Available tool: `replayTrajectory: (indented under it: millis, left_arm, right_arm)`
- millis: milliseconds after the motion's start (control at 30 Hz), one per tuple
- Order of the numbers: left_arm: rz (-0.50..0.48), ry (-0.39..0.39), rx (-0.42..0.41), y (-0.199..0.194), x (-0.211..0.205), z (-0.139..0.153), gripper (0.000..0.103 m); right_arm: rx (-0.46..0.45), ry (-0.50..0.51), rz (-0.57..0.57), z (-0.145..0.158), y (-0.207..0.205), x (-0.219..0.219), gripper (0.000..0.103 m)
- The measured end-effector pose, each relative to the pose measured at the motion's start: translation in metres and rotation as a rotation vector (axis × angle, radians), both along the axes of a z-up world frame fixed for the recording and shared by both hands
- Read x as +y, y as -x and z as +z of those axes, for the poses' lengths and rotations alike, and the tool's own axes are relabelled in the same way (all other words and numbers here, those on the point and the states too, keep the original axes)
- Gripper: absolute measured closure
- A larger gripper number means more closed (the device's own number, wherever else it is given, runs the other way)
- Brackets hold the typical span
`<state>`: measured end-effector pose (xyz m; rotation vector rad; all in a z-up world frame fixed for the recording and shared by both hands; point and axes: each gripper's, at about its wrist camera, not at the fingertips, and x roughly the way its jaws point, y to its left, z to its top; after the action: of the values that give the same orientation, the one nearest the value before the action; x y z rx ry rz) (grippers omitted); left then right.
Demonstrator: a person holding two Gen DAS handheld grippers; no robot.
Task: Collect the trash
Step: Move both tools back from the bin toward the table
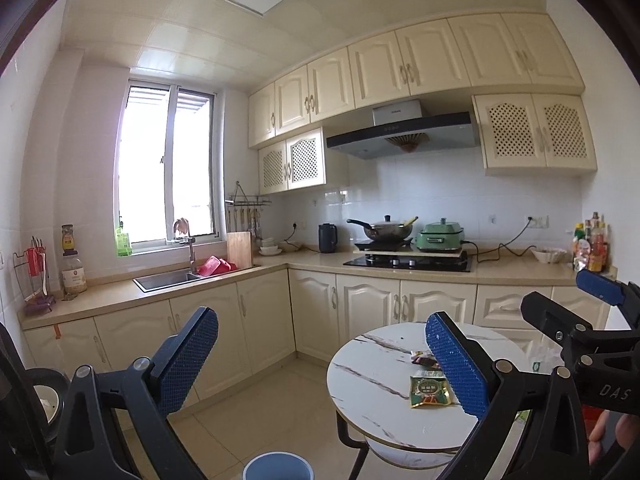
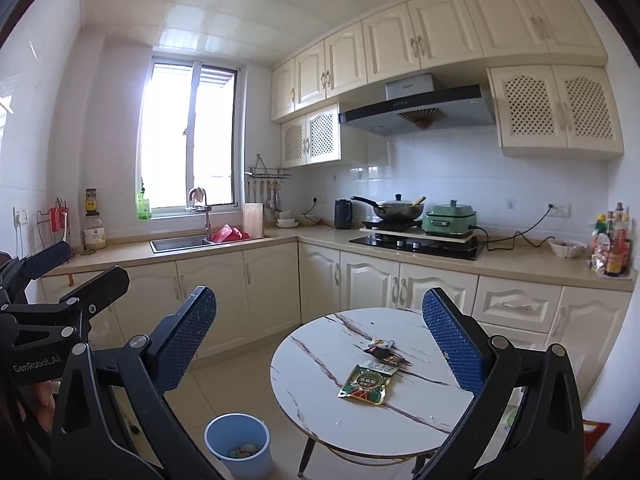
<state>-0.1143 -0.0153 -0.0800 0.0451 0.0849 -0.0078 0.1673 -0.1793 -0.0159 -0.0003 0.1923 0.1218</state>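
A kitchen with cream cabinets; in front stands a round marble-patterned table [image 2: 320, 364] carrying the trash: a green snack wrapper [image 2: 366, 384] near the middle, and just behind it two smaller dark wrappers [image 2: 386, 354], one touching the next. A blue bin [image 2: 238, 446] sits on the floor beside the table's left edge, with some scraps already inside. The left gripper [image 1: 320, 364] and the right gripper [image 2: 320, 344] both hang in the air short of the table, fingers spread wide and holding nothing.

Likely trouble, judged from this: the wrappers lie flat and look thin and slick, so a blue pad [image 2: 452, 352] could slide over one or push it across the smooth top and off the edge; the dark pair overlap, so one pinch may lift only part; a light wrapper released high could drift past the bin.

The right wrist view shows the bin's contents and all wrappers clearly; the left wrist view shows only the bin's rim, its own finger hiding part of the wrappers, yet it shows the right gripper alongside.
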Motion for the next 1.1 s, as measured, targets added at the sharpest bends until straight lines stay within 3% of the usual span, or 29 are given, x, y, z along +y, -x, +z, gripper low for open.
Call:
replayTrajectory:
  millis: [267, 467, 833, 1100]
  left_arm:
    - [-0.015, -0.007, 0.052, -0.047, -0.003, 0.009, 0.001]
    - [-0.049, 0.003, 0.165, -0.111, -0.012, -0.001, 0.001]
    - [-0.119, -0.012, 0.439, -0.265, -0.047, -0.036, 0.001]
    - [-0.159, -0.043, 0.569, -0.401, -0.065, -0.038, 0.001]
  right_arm:
    - [0.029, -0.001, -0.02, -0.011, -0.011, -0.01, 0.0]
    - [0.11, -0.009, -0.071, -0.033, -0.042, -0.037, 0.0]
    - [0.369, -0.03, -0.181, -0.121, -0.14, -0.115, 0.0]
    - [0.53, 0.014, -0.131, -0.178, -0.232, -0.148, 0.0]
